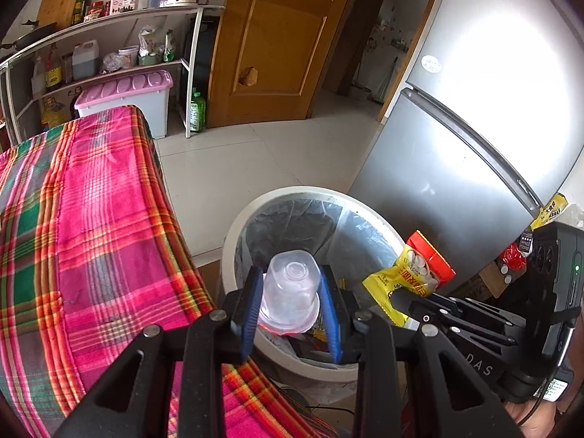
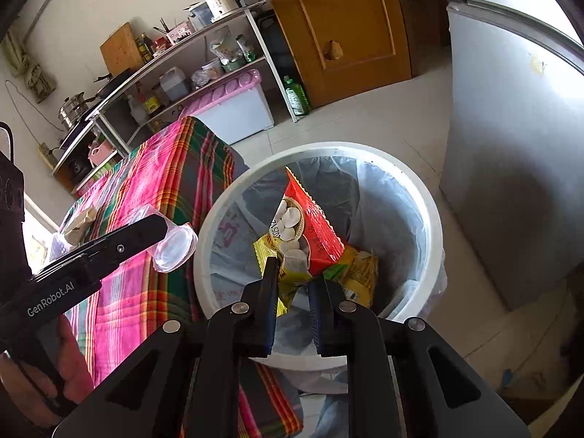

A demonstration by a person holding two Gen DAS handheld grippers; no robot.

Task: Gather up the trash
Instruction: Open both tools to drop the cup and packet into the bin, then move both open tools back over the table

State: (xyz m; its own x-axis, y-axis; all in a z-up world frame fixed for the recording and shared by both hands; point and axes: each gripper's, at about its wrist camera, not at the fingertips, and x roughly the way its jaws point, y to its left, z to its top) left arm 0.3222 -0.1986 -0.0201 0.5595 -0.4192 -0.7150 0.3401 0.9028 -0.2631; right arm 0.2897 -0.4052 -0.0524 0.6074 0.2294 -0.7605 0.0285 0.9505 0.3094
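Trash bin (image 1: 233,241) contents half-hidden: left tool (image 1: 292,303) pinches cup (image 1: 290,288) (clear), right tool (image 2: 294,292) pinches wrapper (image 2: 310,230).

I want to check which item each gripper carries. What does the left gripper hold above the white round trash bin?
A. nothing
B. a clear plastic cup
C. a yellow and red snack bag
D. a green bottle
B: in the left wrist view, the left gripper has its blue fingers pressed on both sides of the clear plastic cup, above the white round trash bin; the right gripper holds the yellow and red snack bag.
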